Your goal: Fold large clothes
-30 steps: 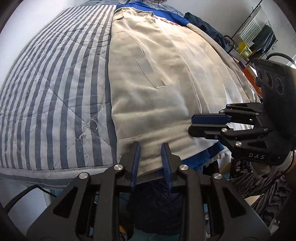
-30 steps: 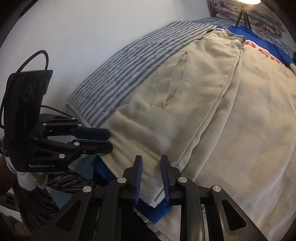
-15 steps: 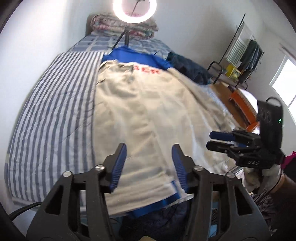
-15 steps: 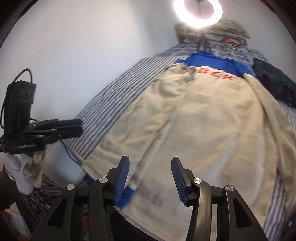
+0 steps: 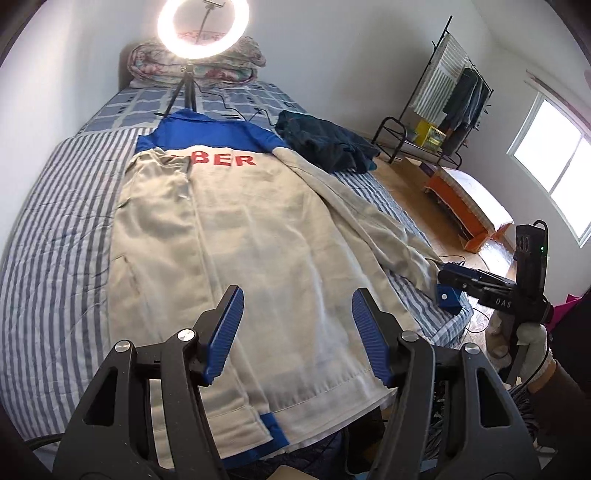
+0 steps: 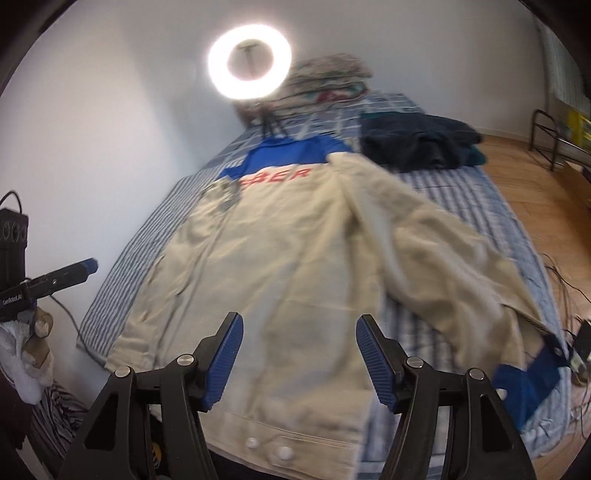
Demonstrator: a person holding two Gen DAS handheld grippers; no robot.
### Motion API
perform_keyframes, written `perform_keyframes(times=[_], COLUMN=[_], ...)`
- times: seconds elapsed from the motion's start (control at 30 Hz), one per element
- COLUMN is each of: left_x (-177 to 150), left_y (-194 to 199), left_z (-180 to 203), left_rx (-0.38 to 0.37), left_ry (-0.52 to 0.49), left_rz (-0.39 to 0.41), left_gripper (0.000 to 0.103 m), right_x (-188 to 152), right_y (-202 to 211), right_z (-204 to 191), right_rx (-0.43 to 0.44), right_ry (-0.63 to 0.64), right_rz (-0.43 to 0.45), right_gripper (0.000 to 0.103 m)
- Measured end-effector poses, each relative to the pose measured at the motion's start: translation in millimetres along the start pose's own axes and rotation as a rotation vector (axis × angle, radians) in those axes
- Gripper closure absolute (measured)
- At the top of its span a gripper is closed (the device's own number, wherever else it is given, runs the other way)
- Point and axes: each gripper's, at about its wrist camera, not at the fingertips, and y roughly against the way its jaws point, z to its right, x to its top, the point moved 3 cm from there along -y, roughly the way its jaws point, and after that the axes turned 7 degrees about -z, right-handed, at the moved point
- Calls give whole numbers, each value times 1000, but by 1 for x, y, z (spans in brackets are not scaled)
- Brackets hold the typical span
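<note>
A large beige jacket [image 5: 258, 236] with a blue yoke and red letters lies back-up along the striped bed [image 5: 55, 258]. Its left side is folded in over the body; its right sleeve [image 5: 369, 214] trails toward the bed's right edge, ending in a blue cuff [image 6: 532, 373]. The jacket also shows in the right wrist view [image 6: 295, 258]. My left gripper [image 5: 297, 332] is open and empty above the hem. My right gripper [image 6: 299, 358] is open and empty above the hem too; it shows from the side in the left wrist view [image 5: 448, 275].
A ring light on a tripod [image 5: 202, 27] stands at the head of the bed before a folded quilt [image 5: 236, 62]. A dark garment [image 5: 325, 144] lies at the far right of the bed. A clothes rack [image 5: 443, 96] and an orange-sided low table [image 5: 469, 206] stand on the floor.
Both grippers have let go of the jacket's hem, opened wide and pulled up and back from it. The jacket now lies flat on the bed.
</note>
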Motion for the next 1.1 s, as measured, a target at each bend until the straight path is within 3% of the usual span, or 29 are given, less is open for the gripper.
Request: perform_keyframes(times=[0.23, 0.47, 0.73, 0.87, 1.1], left_x=[0, -3, -4, -6, -11], left_y=[-26, -35, -45, -49, -53], left_z=[7, 16, 24, 28, 29], left_rx=[-30, -24, -29, -29, -12], left_ry=[16, -4, -16, -27, -40], left_rz=[-51, -66, -80, -87, -99], left_gripper=[40, 40, 40, 40, 40], right_x=[-15, -36, -62, -76, -83], right_y=[40, 56, 43, 32, 19], right_z=[102, 187, 241, 264, 283], right_rx=[-161, -181, -84, 28, 135], right_ry=[-200, -443, -675, -825, -979], right_rz=[59, 78, 63, 81, 118], right_gripper=[37, 37, 37, 35, 35])
